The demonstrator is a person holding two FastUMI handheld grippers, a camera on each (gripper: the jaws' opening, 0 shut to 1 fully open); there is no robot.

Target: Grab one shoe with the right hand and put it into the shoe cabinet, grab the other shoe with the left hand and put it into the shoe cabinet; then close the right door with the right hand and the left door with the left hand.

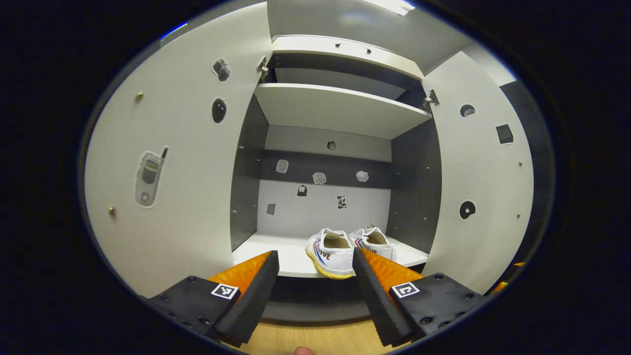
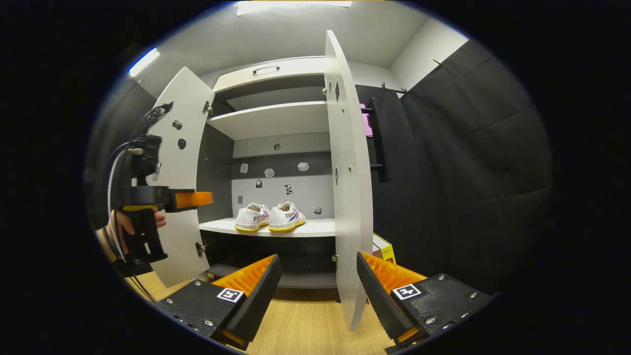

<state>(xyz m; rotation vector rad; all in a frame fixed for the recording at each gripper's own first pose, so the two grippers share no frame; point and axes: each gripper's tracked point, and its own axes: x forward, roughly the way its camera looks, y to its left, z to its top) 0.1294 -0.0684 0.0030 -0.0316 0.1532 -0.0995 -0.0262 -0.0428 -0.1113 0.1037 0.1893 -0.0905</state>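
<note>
Two white shoes with yellow soles stand side by side on the cabinet's middle shelf (image 1: 291, 259), toes toward the front: one (image 1: 331, 251) and, to its right, the other (image 1: 374, 242). In the right gripper view the pair are the left shoe (image 2: 252, 217) and the right shoe (image 2: 287, 216). My left gripper (image 1: 314, 257) is open in front of the shelf, holding nothing. My right gripper (image 2: 318, 261) is open, farther back. The open right door (image 2: 347, 197) shows edge-on just ahead of it, close to its right finger (image 2: 377, 286). The left door (image 1: 172, 162) swings wide open.
A hand holds the left gripper (image 2: 194, 198) in front of the left door (image 2: 180, 148). The right door (image 1: 480, 197) stands open at the right of the left gripper view. A yellow box (image 2: 383, 246) sits on the wooden floor (image 2: 305, 325) beside the cabinet.
</note>
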